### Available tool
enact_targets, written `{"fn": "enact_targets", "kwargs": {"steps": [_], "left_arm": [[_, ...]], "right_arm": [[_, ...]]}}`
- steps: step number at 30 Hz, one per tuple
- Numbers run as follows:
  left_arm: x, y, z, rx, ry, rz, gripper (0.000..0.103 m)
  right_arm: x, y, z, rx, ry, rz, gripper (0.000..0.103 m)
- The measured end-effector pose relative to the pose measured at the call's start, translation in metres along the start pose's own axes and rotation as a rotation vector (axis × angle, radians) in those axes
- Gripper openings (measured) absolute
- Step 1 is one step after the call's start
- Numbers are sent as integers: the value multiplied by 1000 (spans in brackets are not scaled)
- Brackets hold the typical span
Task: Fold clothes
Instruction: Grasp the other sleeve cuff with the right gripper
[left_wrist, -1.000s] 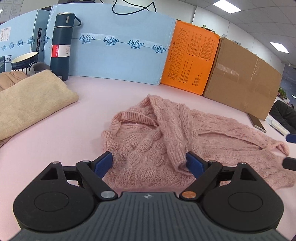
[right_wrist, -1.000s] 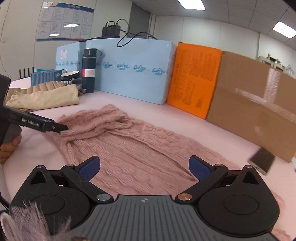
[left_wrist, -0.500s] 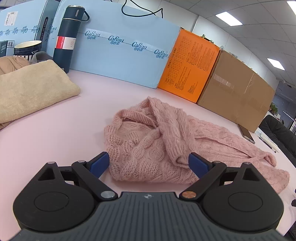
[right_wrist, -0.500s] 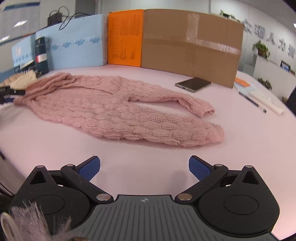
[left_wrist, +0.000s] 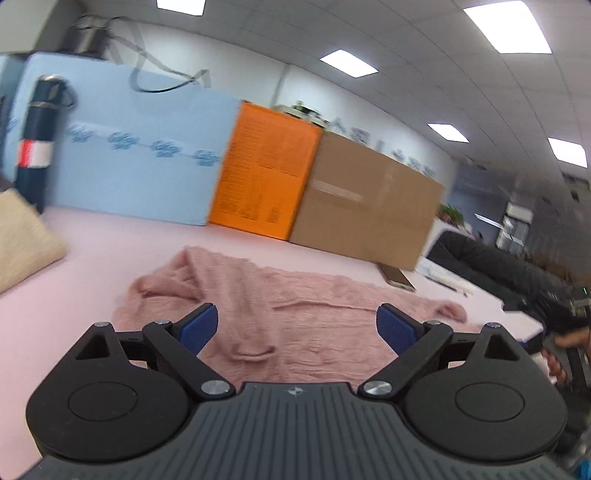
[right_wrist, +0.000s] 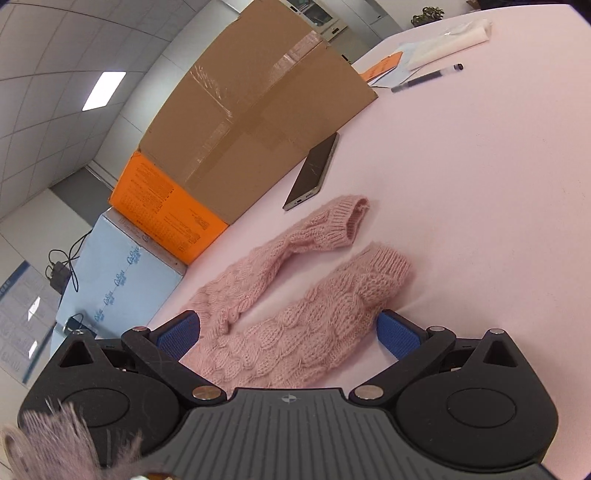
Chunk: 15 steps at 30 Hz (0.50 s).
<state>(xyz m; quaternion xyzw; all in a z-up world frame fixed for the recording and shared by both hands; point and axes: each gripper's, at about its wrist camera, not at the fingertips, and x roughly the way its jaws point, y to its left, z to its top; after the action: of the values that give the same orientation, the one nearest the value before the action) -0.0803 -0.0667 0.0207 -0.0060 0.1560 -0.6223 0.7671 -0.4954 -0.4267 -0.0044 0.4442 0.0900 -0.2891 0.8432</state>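
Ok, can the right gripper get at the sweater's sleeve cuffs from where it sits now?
Probably yes. The right gripper is open with the pink sweater lying flat between its fingers, and both cuffs lie just ahead on bare table. The phone sits beyond them, not in the path.

The cardboard box (right_wrist: 255, 122) walls off the far side of the pink table (right_wrist: 480, 206), with the orange box (left_wrist: 266, 170) and blue box (left_wrist: 129, 155) continuing that wall. A phone (right_wrist: 312, 173) lies just in front of the cardboard box, near the sweater's (right_wrist: 295, 332) cuffs. Beyond the box's end, the tabletop lies bare up to a pen (right_wrist: 424, 78) and papers (right_wrist: 443, 48).
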Motion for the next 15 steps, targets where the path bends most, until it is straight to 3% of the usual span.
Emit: {"fn": "enact_targets", "kwargs": {"steps": [4, 6, 11, 12, 13, 14, 15], "left_arm": [[36, -61, 7, 228, 79, -131, 92], [59, -83, 7, 256, 131, -174, 92], [107, -119, 3, 264, 233, -166, 92], [114, -120, 1, 241, 256, -165, 92], [120, -119, -2, 216, 280, -165, 92], [127, -119, -5, 190, 304, -164, 92], [130, -117, -7, 176, 322, -160, 92]], "right_arm": [[7, 2, 0, -26, -33, -13, 103], [9, 0, 1, -23, -50, -23, 103], [20, 2, 0, -83, -64, -50, 100], [21, 3, -1, -106, -64, -58, 90], [22, 1, -2, -113, -64, -62, 71], [23, -3, -3, -98, -63, -57, 61], [24, -8, -3, -72, -55, -47, 37]]}}
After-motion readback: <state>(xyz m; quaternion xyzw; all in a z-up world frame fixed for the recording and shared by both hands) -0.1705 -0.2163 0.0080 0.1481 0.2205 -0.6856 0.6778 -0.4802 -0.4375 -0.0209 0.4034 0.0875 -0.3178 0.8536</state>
